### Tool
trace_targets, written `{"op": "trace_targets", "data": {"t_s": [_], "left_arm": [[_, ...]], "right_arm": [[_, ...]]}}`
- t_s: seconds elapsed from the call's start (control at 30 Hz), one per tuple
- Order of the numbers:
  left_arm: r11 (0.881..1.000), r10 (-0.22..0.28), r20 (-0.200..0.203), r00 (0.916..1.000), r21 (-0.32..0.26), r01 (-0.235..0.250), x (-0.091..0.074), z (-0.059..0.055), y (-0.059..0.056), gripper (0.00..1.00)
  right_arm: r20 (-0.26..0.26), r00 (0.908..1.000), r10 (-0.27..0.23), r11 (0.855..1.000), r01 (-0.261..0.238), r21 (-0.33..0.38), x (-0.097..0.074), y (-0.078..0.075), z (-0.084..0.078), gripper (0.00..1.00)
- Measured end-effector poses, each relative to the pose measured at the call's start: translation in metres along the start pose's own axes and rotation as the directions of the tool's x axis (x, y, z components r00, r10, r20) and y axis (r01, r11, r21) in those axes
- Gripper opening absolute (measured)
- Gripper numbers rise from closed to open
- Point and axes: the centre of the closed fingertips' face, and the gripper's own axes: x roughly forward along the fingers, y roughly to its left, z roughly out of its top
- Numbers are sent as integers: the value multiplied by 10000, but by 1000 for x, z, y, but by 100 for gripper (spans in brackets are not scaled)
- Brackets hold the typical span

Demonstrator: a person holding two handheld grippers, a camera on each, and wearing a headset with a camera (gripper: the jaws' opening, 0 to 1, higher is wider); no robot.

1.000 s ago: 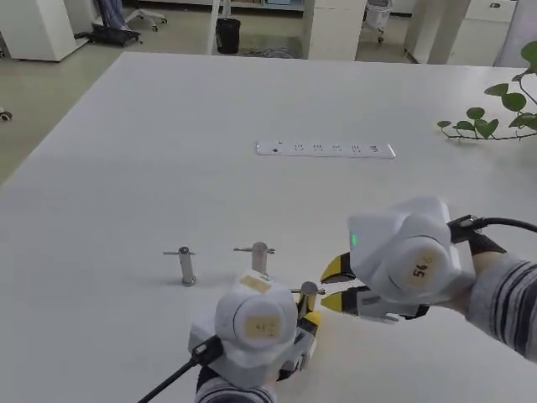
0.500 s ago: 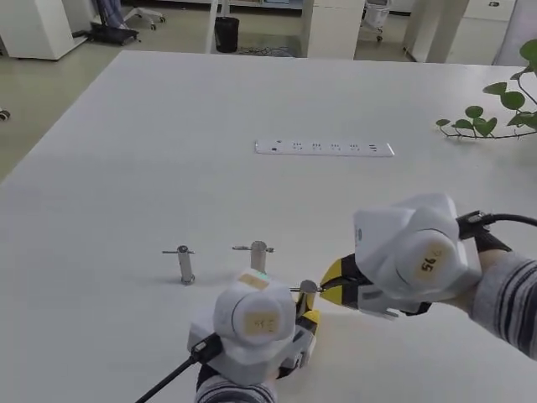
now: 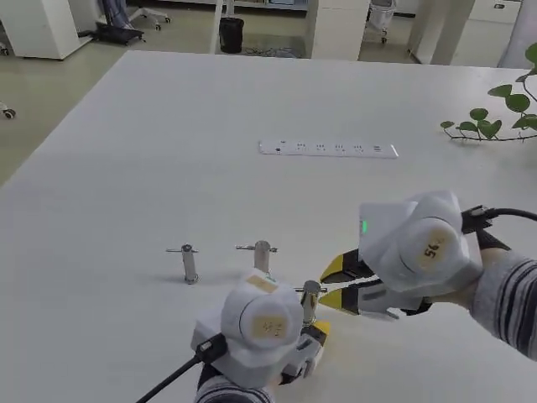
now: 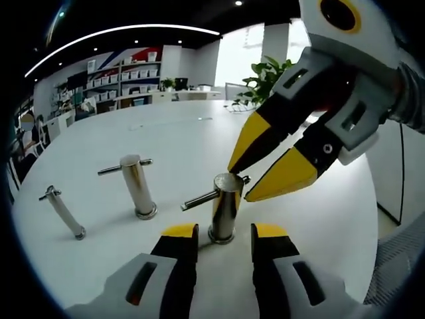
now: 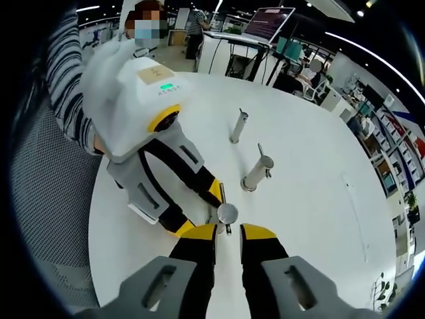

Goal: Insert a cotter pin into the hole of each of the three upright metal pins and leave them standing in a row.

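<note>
The white worktop (image 3: 168, 126) is wide, matt and smooth. Near its close edge three upright metal pins (image 4: 136, 189) stand on their flat bases in a row running left to right, apart from one another: the left pin (image 3: 189, 265), the middle pin (image 3: 263, 254) and the right pin (image 3: 310, 299), which sits a little nearer the close edge. A thin cotter pin (image 3: 175, 249) crosses the head of each. Farther back a white power strip (image 3: 327, 149) lies flat, its long side across the view. A leafy green vine (image 3: 491, 126) rests at the right edge
</note>
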Motion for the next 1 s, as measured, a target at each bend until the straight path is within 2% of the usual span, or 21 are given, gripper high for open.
{"op": "trace_targets", "data": {"t_s": [0.1,0.33,0.63,0.83,1.0], "left_arm": [[9999,-105,147,9998,30,104,-5,6,0,36],[9998,-202,355,9992,42,201,-14,15,3,43],[9996,-275,321,9991,86,273,-23,16,6,50],[9996,-298,514,9982,16,298,-35,23,8,57],[9995,-176,610,9980,-252,191,-47,28,16,63]], "right_arm": [[368,9990,268,9972,-292,685,2,1,6,11],[606,9968,525,9863,-613,1534,13,1,7,11],[725,9946,736,9779,-862,1904,19,3,8,9],[710,9926,984,9699,-1116,2166,18,2,7,9],[584,9930,1027,9678,-1133,2249,17,-2,5,8]]}}
